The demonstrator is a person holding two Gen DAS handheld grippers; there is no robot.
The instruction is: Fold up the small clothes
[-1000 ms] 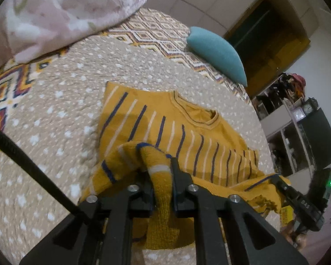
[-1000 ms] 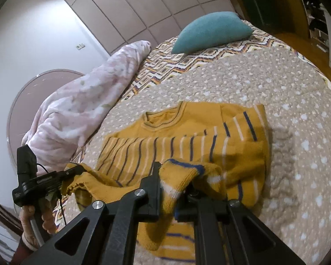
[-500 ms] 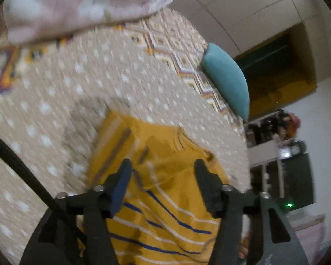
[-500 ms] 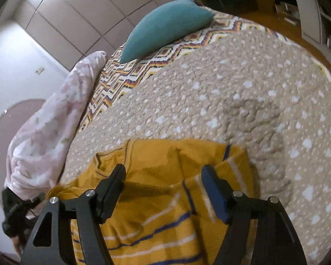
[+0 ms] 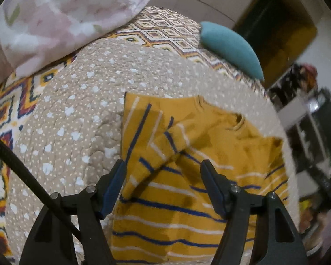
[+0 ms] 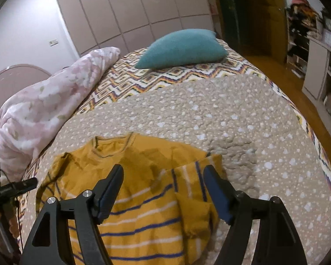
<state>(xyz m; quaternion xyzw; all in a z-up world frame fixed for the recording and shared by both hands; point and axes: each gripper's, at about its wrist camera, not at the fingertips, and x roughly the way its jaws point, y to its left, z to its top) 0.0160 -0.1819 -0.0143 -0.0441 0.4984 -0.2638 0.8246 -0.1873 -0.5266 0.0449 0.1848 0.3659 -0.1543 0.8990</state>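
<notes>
A mustard-yellow sweater [image 5: 176, 132] with blue and white stripes lies folded on the beige dotted quilt [image 5: 77, 114], its lower part laid up over the chest. My left gripper [image 5: 163, 165] hovers just over the sweater's left side, jaws opening. Their pads touch no cloth. In the right wrist view the same sweater [image 6: 147, 154] lies collar away from me. My right gripper [image 6: 164, 170] hangs over its right half, jaws opening, with nothing pinched. The left gripper [image 6: 11, 187], in a hand, shows at that view's left edge.
A teal cushion [image 6: 183, 48] rests at the far end of the bed on a zigzag bedspread [image 6: 165, 77]. A pink floral duvet [image 6: 44, 101] is bunched along the left. Right of the bed are a wooden floor [image 6: 298, 84] and cluttered shelves [image 6: 315, 66].
Both grippers were shut on the sweater's lifted lower edge. They carried it up over the chest, let go and opened. The cloth now lies flat, and both grippers have drawn back a little.
</notes>
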